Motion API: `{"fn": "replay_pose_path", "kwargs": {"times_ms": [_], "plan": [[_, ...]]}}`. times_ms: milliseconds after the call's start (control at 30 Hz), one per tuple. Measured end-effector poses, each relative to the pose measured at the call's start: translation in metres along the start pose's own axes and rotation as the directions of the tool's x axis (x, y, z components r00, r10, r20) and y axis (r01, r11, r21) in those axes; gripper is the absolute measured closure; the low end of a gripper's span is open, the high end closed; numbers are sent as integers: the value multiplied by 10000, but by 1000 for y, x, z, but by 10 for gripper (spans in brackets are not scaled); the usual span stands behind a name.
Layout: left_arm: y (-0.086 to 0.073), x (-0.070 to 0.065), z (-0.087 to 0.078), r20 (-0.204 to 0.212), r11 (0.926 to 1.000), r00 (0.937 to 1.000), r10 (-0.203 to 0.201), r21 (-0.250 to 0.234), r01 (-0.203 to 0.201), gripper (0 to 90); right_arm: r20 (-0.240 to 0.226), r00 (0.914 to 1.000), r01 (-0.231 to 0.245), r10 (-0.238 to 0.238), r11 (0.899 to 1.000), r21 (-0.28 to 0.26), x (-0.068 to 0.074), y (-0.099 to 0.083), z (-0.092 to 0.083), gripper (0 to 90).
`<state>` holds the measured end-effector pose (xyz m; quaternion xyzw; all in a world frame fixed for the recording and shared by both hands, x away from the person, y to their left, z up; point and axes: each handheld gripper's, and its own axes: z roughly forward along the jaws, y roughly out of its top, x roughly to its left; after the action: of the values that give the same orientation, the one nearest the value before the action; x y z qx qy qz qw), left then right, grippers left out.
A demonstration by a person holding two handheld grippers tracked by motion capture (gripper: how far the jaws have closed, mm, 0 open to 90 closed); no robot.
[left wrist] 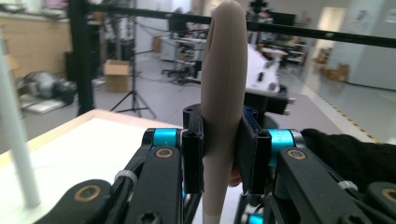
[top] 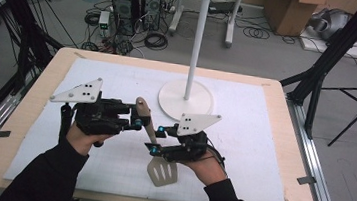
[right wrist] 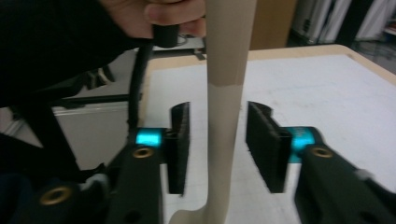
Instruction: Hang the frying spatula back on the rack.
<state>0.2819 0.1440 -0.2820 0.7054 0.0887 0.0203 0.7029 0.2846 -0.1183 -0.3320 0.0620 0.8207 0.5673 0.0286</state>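
The left gripper (left wrist: 223, 154) is clamping the beige spatula (top: 154, 145) high on its handle, at six o'clock from the white stand (top: 186, 99). The right gripper (right wrist: 218, 147) is straddling the shaft, pads apart (not touching). It looks light, stiff and smooth; gripping mid-handle seems safest.

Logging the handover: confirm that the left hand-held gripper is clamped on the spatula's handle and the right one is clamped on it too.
Not quite. The left hand-held gripper is clamped on the spatula, but the right gripper view shows the right hand-held gripper with gaps beside the handle: open.
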Motion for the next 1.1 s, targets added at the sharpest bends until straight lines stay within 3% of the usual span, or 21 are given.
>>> {"fn": "replay_pose_path", "kwargs": {"times_ms": [100, 267, 333, 400, 433, 500, 567, 667, 800, 933, 1000, 1067, 1100], "plan": [[4, -3, 2, 444, 9998, 9988, 192, 64, -195, 736, -501, 9987, 18, -21, 10000, -60, 3, -1, 3, 774], [8, -5, 3, 764, 9992, 9964, 360, 173, -374, 736, -958, 9952, -234, 184, 9984, -507, 3, -3, 4, 782], [9, -5, 3, 745, 9992, 9966, 358, 173, -372, 736, -906, 9958, -196, 143, 9981, -577, 4, -3, 4, 784], [8, -4, 2, 565, 9999, 9983, 156, 42, -159, 732, -724, 9972, -223, 180, 9980, -597, 5, -3, 4, 786], [7, -3, 2, 202, 9998, 9997, 123, -165, -119, 723, -632, 9977, -287, 248, 9977, -608, 5, -3, 3, 787], [5, -3, 0, -682, 9990, 9973, -266, -370, 241, 449, -204, 9992, -341, 331, 9981, -518, 4, -3, 3, 789], [1, -2, -5, -1209, 9984, 9921, -349, -482, 293, 393, 72, 9990, -440, 443, 9983, -394, 3, -4, 2, 789], [-8, -4, -15, -1944, 9988, 9802, -370, -376, 302, 308, 557, 9963, -638, 661, 9971, -412, 0, -5, 0, 789], [-29, -9, -36, -2521, 9995, 9673, -289, -158, 258, 299, 1107, 9902, -805, 856, 9955, -498, -8, -5, -4, 790], [-59, -18, -61, -3084, 9978, 9489, -664, -272, 609, 299, 1706, 9789, -1019, 1123, 9924, -685, -20, 0, -8, 789], [-73, -21, -73, -3387, 9972, 9379, -752, -277, 699, 291, 2030, 9688, -1292, 1423, 9887, -762, -29, 6, -11, 789], [-87, -23, -84, -3798, 9969, 9217, -791, -282, 739, 284, 2316, 9604, -1385, 1549, 9867, -854, -39, 12, -12, 789], [-95, -22, -89, -4124, 9955, 9063, -926, -221, 916, 261, 2509, 9536, -1484, 1664, 9849, -890, -48, 20, -13, 789]]}}
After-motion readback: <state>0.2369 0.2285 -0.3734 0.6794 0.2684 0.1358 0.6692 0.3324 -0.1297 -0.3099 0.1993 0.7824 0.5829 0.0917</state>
